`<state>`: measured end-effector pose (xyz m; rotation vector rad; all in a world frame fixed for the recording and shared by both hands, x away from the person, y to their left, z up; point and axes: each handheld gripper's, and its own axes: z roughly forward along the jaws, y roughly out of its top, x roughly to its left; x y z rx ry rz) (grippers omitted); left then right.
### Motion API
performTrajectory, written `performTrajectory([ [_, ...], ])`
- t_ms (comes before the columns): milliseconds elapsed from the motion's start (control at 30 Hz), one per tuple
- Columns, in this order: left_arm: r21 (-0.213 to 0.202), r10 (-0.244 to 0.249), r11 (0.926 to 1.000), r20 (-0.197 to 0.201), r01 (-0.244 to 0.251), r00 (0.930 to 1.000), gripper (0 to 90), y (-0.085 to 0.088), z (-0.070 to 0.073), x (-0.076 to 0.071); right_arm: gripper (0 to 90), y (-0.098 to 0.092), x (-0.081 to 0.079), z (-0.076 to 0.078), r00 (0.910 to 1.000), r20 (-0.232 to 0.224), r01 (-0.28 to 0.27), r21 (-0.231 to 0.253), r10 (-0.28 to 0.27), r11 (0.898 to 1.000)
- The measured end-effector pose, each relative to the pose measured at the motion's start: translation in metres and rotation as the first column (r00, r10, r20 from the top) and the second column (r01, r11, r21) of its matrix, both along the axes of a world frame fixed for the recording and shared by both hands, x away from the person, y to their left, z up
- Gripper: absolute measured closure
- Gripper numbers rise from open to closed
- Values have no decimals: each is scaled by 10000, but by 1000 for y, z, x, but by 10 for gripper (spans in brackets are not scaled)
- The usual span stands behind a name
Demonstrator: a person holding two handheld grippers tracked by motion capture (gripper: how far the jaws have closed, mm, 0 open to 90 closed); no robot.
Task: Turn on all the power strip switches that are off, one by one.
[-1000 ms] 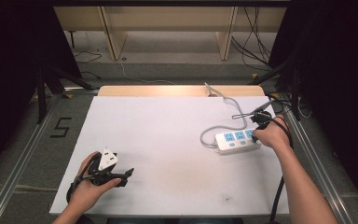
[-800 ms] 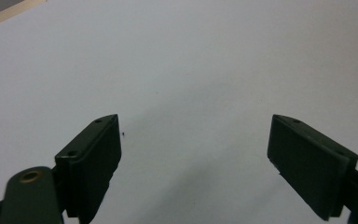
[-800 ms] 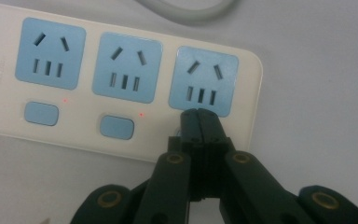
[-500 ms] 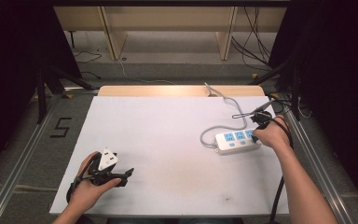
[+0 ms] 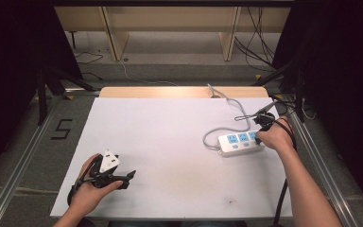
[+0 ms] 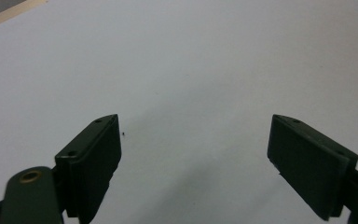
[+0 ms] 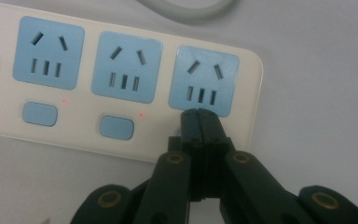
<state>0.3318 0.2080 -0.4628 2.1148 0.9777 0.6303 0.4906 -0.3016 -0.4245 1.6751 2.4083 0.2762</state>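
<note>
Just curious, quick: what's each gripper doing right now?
Left gripper: open, holding nothing.
Right gripper: closed, tips over the power strip, holding nothing.

Both forearms are bare, no sleeves. Each claw (image 6: 193, 158) has flat black rectangular pads (image 6: 93, 163) with small screw holes, brass rivets, and a black trailing cable (image 5: 280, 201).

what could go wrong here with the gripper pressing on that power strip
The shut right gripper bears on the power strip at its third switch; tips this narrow could slip off onto the socket face. The strip lies loose on the white table, so a push may slide it. The left gripper is open far off, not bracing it.
</note>
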Motion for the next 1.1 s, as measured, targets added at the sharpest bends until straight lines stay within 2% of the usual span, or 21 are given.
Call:
performTrajectory([
  [533,-4,3,10000,-11,-3,10000,174,-1,0,0,900,1,0,0,10000,-19,31,-41,-31,10000],
  [800,20,-7,10000,1,7,10000,174,-1,0,0,900,6,0,-1,9999,29,-127,-475,128,9988],
  [1100,14,6,10000,-7,-6,10000,174,0,0,0,900,4,0,-1,9999,53,-104,-289,105,9995],
])
